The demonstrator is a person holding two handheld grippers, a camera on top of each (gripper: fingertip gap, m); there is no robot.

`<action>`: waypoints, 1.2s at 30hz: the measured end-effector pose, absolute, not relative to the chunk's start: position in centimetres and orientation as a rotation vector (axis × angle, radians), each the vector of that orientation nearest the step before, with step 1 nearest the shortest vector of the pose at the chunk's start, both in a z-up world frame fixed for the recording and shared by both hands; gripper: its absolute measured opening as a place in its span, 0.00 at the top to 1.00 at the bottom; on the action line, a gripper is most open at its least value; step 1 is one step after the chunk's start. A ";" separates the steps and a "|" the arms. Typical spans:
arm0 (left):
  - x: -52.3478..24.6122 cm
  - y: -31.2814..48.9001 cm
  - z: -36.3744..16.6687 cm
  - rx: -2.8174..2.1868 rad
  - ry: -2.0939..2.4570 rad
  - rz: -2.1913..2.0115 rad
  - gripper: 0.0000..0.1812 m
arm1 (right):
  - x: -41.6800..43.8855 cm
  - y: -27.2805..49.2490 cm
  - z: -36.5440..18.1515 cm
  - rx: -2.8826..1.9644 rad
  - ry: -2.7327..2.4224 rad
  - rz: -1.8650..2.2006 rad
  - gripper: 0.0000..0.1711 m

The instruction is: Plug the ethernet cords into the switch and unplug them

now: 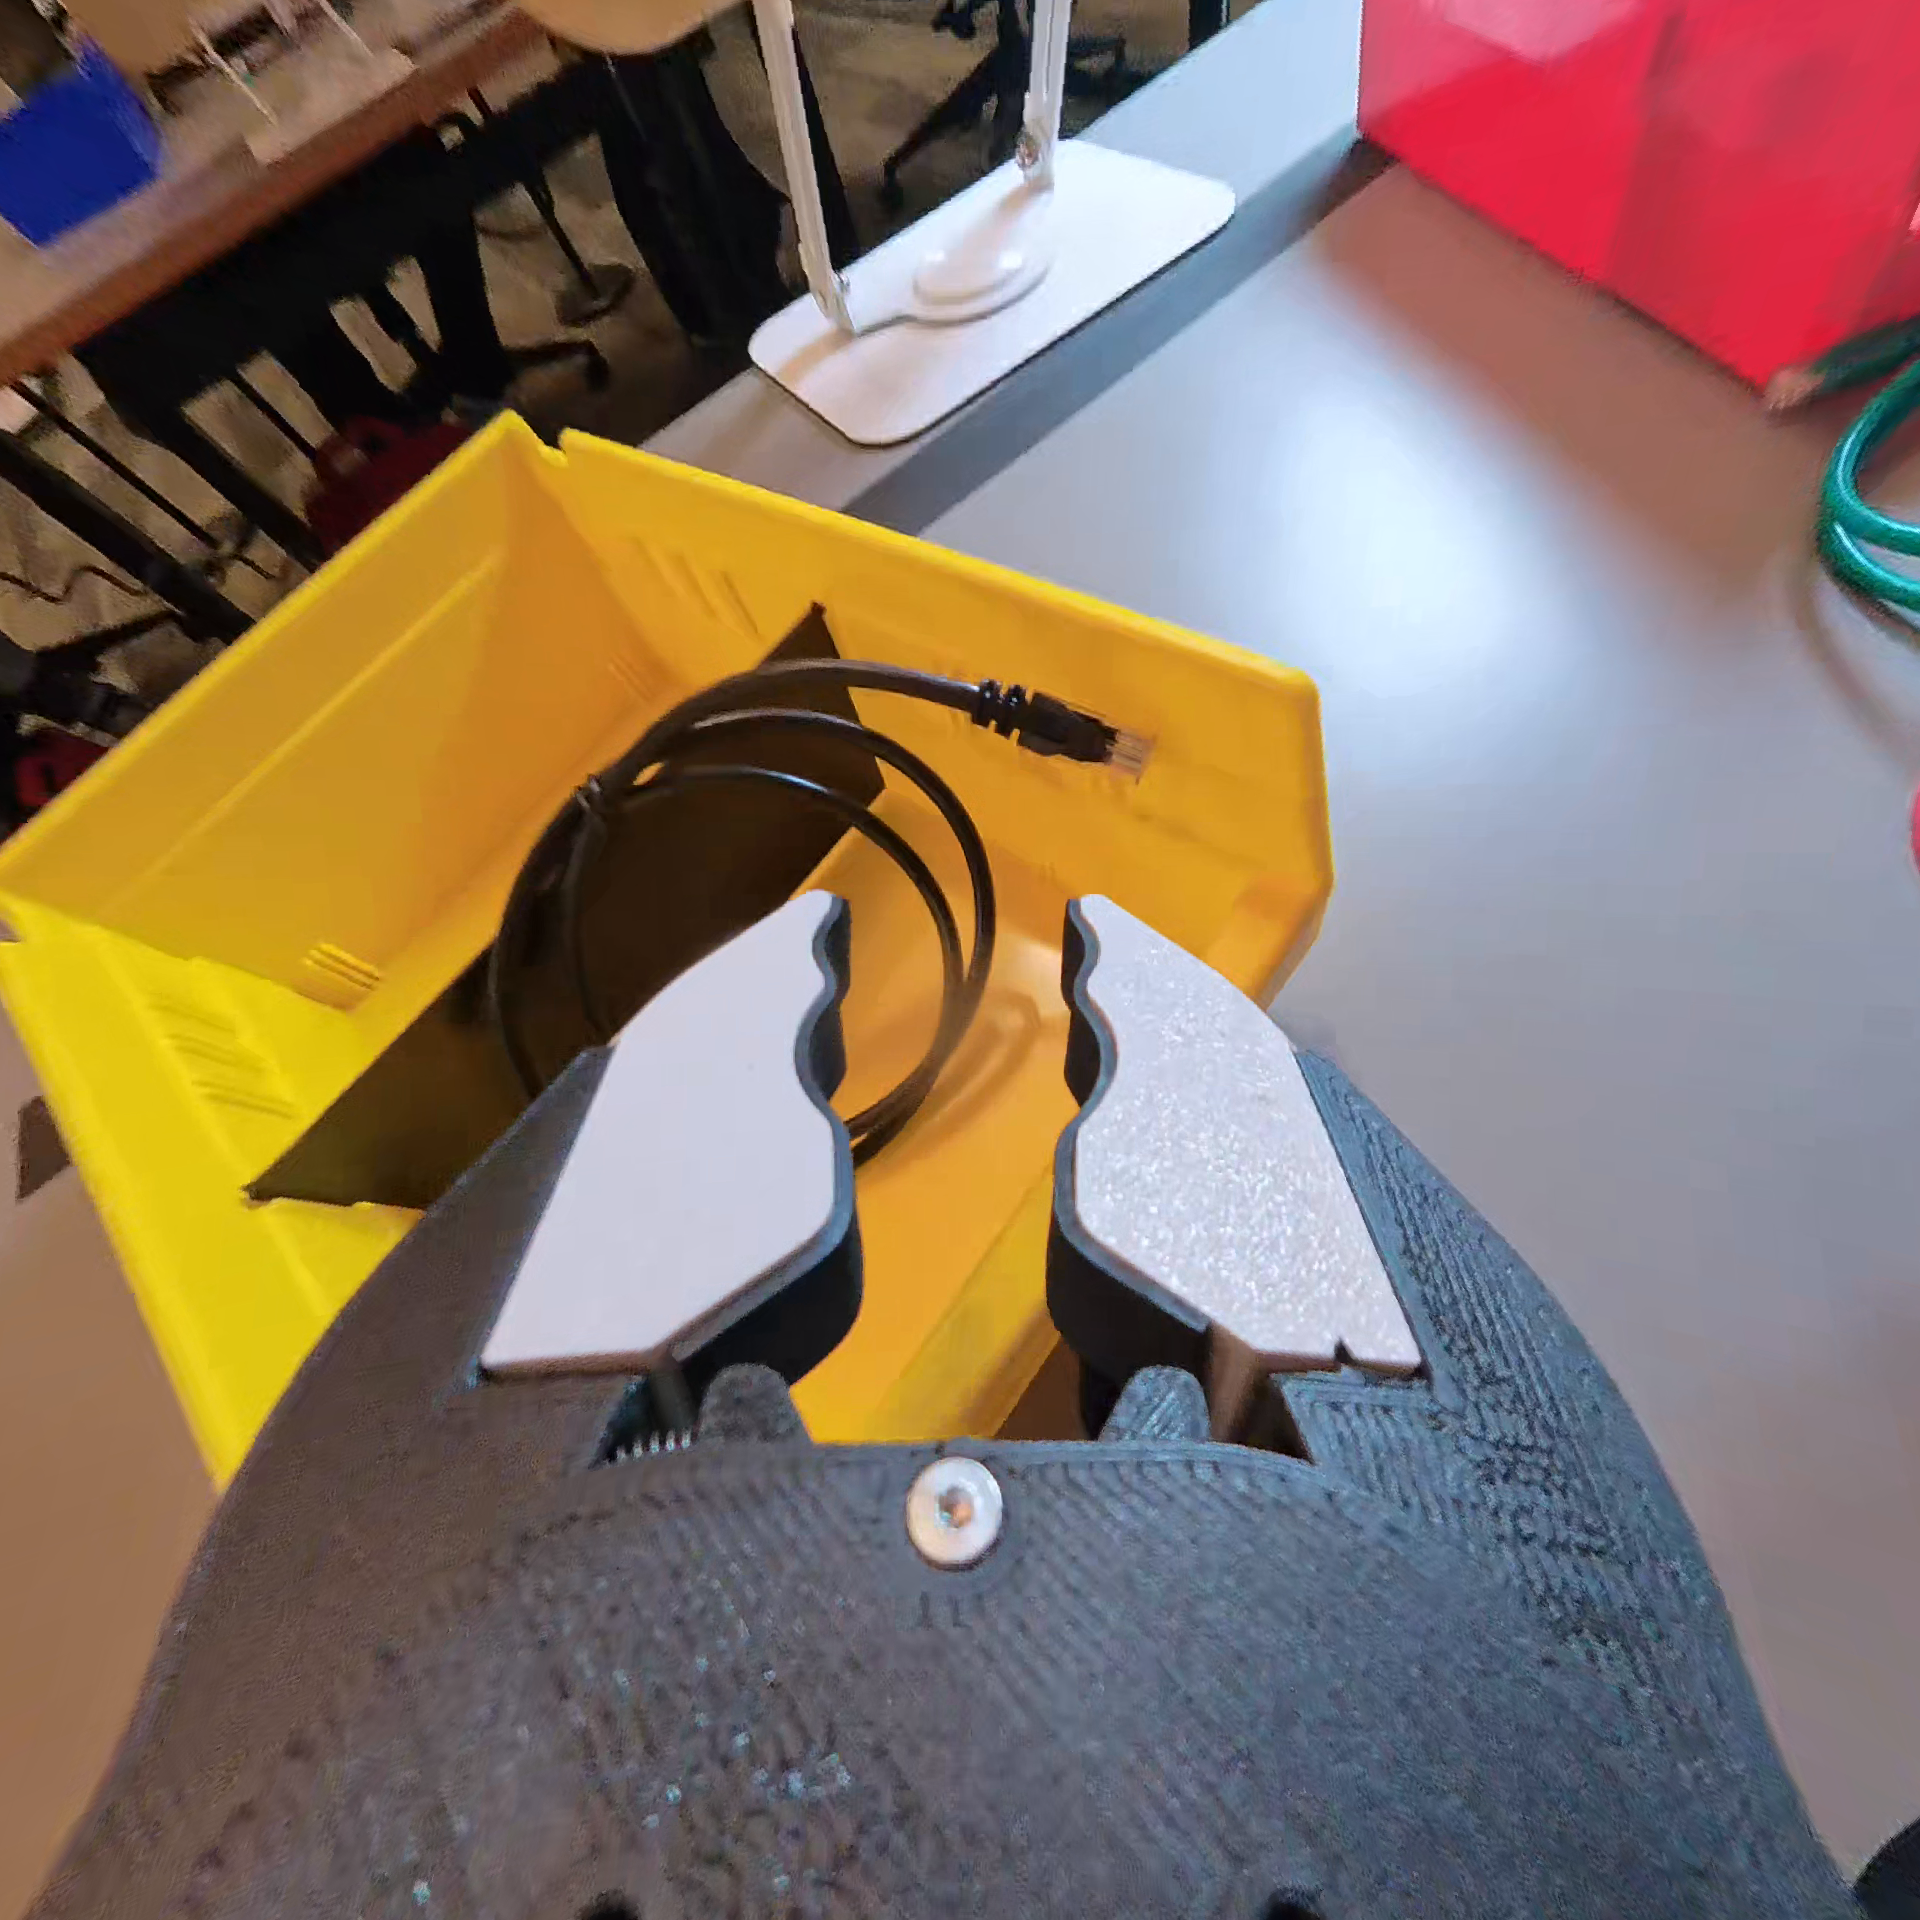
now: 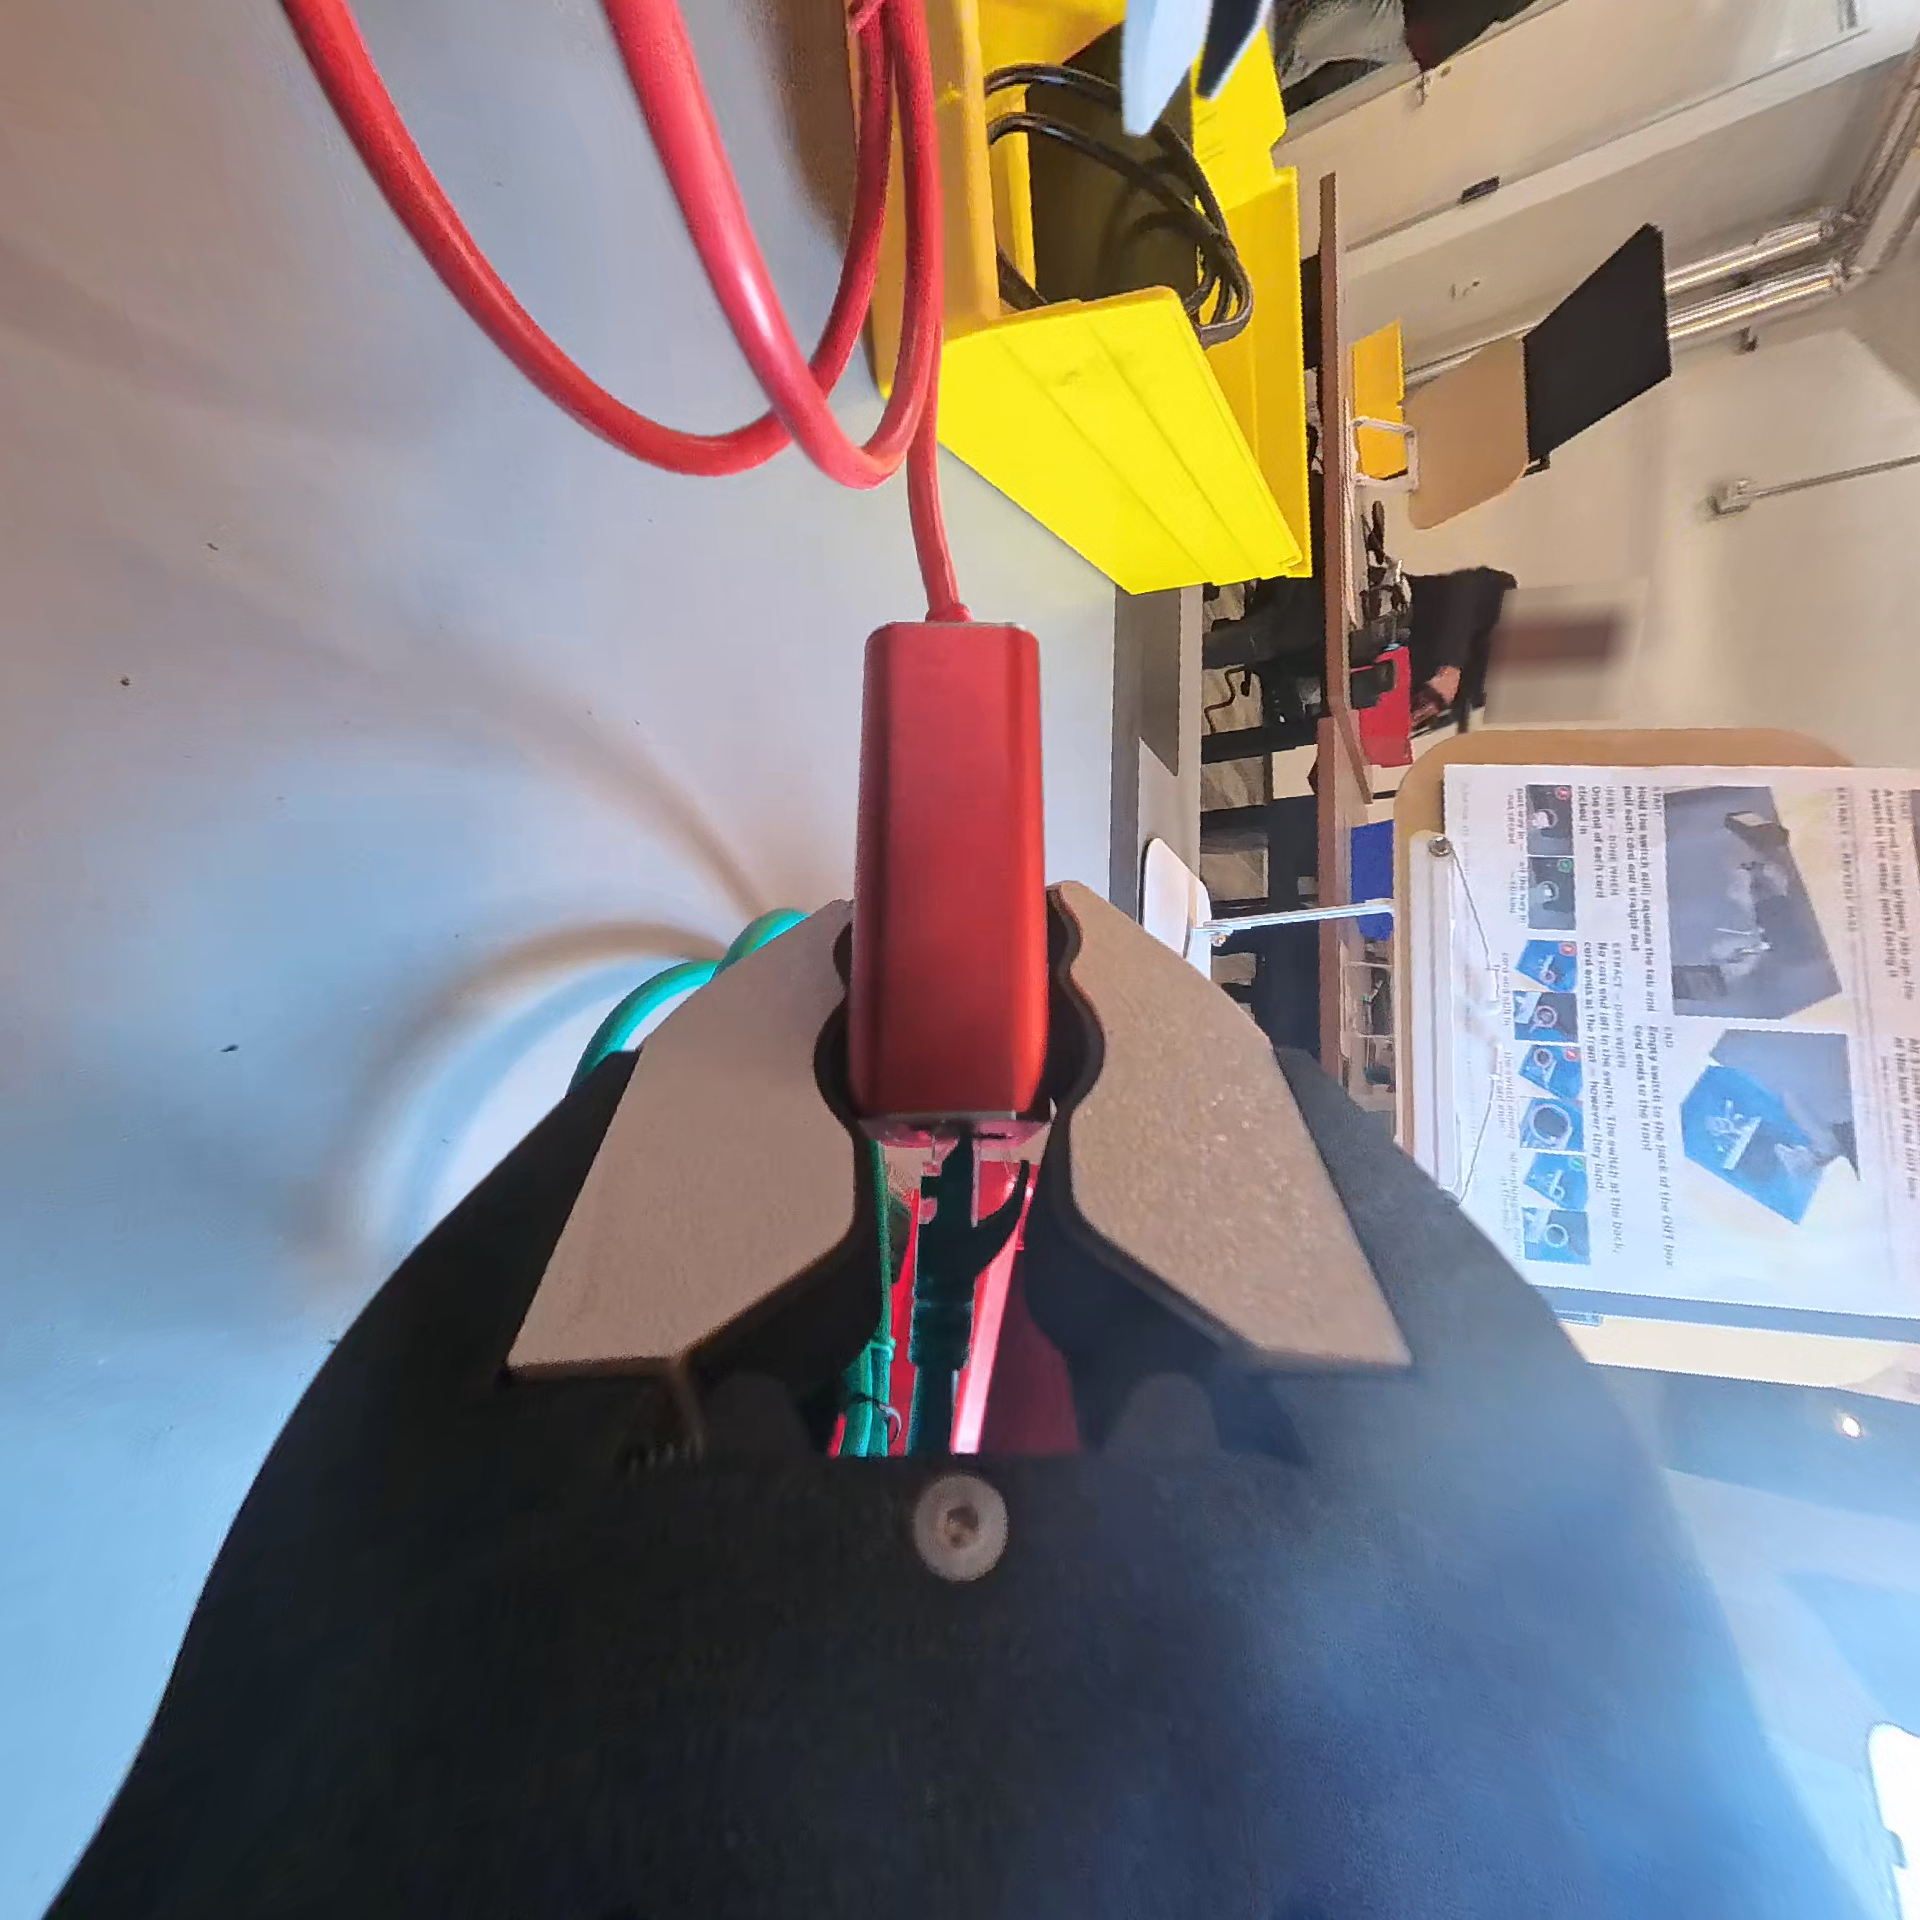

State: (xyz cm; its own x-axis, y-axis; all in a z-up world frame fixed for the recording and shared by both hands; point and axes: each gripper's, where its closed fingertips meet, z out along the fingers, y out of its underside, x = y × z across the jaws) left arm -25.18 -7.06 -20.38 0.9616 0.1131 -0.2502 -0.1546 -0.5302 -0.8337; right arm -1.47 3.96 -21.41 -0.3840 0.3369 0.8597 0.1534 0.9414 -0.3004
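Note:
My left gripper is open and empty, hovering over a yellow bin. A coiled black ethernet cord lies in the bin, its plug resting near the right wall. My right gripper is shut on a red metal switch, held above the grey table. A red cord runs into the switch's far end. A green cord's plug sits at the switch's near end, between my fingers. The green cord loops off to the left and also shows in the left wrist view.
A red box stands at the back right of the table. A white lamp base is at the table's far edge. The yellow bin and the left gripper's fingertips show beyond the switch. An instruction sheet stands on the right.

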 end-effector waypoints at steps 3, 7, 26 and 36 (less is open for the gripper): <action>-25.1 -5.8 -21.6 -2.161 0.070 0.365 0.79 | -1.4 4.1 -21.5 -0.362 -1.965 0.207 0.83; -26.4 -3.8 -22.5 -2.244 0.206 0.566 0.78 | -1.4 4.1 -21.5 -0.368 -1.950 0.213 0.83; -26.2 -0.8 -22.2 -1.748 1.338 1.368 0.84 | -0.5 4.8 -21.9 -0.429 -1.943 0.258 0.83; -25.8 -1.5 -22.6 -1.800 1.363 1.198 0.91 | -0.5 4.9 -21.7 -0.436 -1.936 0.266 0.83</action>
State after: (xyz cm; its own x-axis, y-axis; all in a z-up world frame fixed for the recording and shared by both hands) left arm -25.85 -1.53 -22.63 0.0756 -0.4296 -0.8998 -0.9477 -0.3116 0.0691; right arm -0.45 4.92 -21.70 -0.3507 0.4194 0.8373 0.1782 0.9076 -0.3800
